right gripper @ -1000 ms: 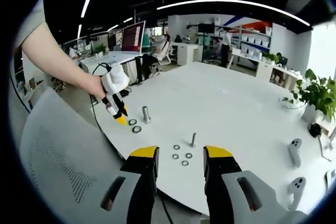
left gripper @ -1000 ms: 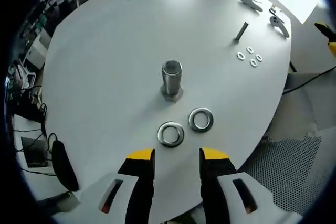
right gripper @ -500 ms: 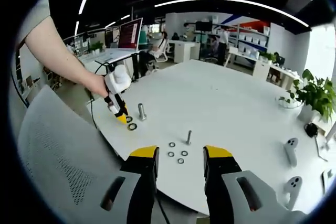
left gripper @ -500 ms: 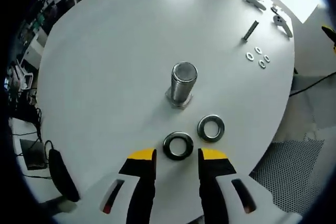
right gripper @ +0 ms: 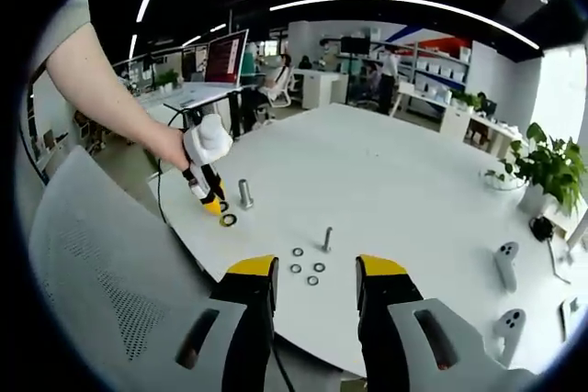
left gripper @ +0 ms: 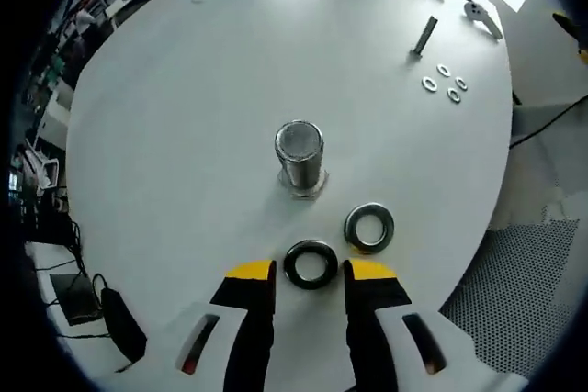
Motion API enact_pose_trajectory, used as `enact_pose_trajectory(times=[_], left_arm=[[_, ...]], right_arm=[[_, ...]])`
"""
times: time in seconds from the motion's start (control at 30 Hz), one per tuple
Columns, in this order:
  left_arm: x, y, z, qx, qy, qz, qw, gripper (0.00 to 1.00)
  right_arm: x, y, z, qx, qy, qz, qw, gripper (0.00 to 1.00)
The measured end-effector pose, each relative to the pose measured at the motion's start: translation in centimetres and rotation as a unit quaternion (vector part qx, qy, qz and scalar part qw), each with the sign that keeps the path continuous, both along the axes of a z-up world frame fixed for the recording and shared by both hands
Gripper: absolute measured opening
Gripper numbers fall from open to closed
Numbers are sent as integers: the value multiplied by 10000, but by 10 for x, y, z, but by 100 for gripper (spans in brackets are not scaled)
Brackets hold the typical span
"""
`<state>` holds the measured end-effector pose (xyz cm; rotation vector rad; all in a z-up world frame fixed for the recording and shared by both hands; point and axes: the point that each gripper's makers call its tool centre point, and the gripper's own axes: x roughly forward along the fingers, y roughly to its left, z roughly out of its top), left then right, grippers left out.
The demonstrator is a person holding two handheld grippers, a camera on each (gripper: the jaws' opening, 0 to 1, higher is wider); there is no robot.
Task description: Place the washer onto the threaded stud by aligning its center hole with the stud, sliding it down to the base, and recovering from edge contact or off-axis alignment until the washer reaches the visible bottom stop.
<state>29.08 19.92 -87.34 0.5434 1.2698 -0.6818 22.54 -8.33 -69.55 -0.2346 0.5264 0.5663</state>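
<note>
— Where's the washer (left gripper: 310,264)?
— Flat on the white surface (left gripper: 184,89), a dark metal ring, near the stud.
— And the stud (left gripper: 300,159)?
— Upright, threaded, bare, on its hex base.

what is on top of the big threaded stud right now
Nothing: the big threaded stud has a bare top. Both large washers lie flat on the table. The left claw straddles the nearer one.

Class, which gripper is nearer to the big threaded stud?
Left. The left gripper is just short of the stud, straddling a washer; the right gripper hangs back off the table edge.
</note>
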Motion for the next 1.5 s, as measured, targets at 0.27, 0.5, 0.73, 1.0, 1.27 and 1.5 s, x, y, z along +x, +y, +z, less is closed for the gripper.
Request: enact_pose_trajectory(times=[0.27, 0.5, 0.73, 1.0, 1.27, 1.5], left_arm=[[-4, -3, 3, 326, 316, -57, 9990, 22], [-7, -3, 5, 448, 507, -322, 9972, 24], [-6, -2, 5, 461, 495, -228, 9975, 23], [-8, -2, 6, 470, 313, -216, 9982, 20], [-5, 0, 6, 312, 220, -144, 9992, 19], [-5, -1, 6, 205, 107, -193, 9995, 19]], right_arm=[[0, 0, 0, -17, -2, -14, 10000, 36], [0, 0, -1, -32, 7, -2, 10000, 36], [0, -1, -1, -37, 7, 2, 10000, 36], [0, 0, -1, -31, -1, 10, 10000, 36], [0, 0, 0, -30, -2, 21, 10000, 35], [-1, 1, -1, -42, 15, 61, 10000, 35]])
